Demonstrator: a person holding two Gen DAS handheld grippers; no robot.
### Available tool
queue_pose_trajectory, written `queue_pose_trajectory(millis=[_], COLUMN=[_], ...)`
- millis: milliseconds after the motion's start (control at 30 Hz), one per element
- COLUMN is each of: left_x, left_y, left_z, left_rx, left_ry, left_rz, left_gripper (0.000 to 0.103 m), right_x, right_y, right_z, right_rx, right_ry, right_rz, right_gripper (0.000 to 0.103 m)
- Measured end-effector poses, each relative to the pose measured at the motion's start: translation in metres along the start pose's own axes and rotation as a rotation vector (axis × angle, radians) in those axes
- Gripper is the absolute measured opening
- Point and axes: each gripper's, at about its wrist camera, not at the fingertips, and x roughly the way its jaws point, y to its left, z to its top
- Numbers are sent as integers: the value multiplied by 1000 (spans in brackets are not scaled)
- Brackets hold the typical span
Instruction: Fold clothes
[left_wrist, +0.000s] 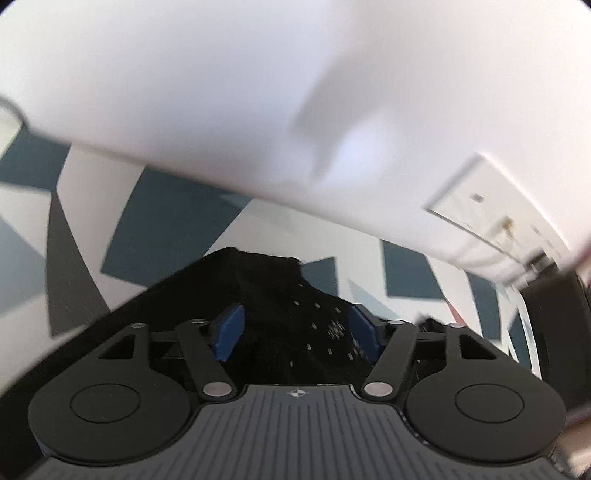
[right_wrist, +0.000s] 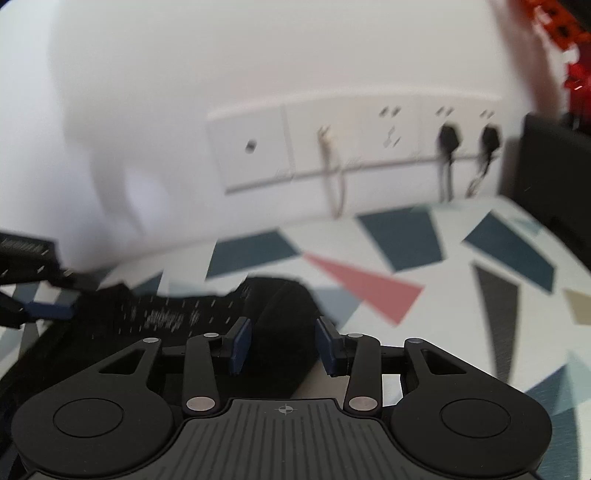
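A black garment (left_wrist: 291, 314) with small white marks lies bunched between the blue pads of my left gripper (left_wrist: 295, 328). The jaws stand wide apart around the cloth. In the right wrist view the same black garment (right_wrist: 273, 310) stretches from the left to between the blue pads of my right gripper (right_wrist: 282, 343), whose jaws also stand apart around a fold. The left gripper (right_wrist: 44, 308) shows blurred at the left edge of that view, over the cloth. Both views are motion-blurred.
The garment lies on a surface with a white, teal, grey and pink geometric pattern (right_wrist: 406, 258). Behind it is a white wall (right_wrist: 221, 55) with a row of sockets and plugged cables (right_wrist: 369, 144). A dark object (right_wrist: 554, 166) stands at the right.
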Motion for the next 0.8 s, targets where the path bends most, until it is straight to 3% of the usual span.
queue_pose_trajectory(millis=[133,233,300,400,433,500,600,667,800], left_x=[-18,-4,11,-4,-16,-50,-94,-124,-171], left_y=[-22,-34,-33,-23,-18,1,38,66,116], left_z=[-29,-51,-60,-61,-61,-64,-82,-101,-146], left_rx=[245,351,354,308,287,252,250,246,223], left_ry=[22,58,104,67,46,-11,-73,-90,-79], left_rz=[-5,81,113,120,115,91,136,189,224], left_gripper=[85,90,90,89,90,93,101,101,101], right_x=[-11,-1,13,5,-3,-26,-57,-72,-96], right_y=[4,19,20,13,12,12,14,18,38], right_z=[-6,-20,-26,-19,-15,-7,-8,-14,-43], right_rx=[-74,-165,-168,-87,-84,-104,-124,-120,-127], right_ry=[16,78,137,163,148,99,63,70,95], right_rz=[30,52,28,-8,-24,-42,-58,-59,-89], right_gripper=[37,43,42,45,49,76,95,102,102])
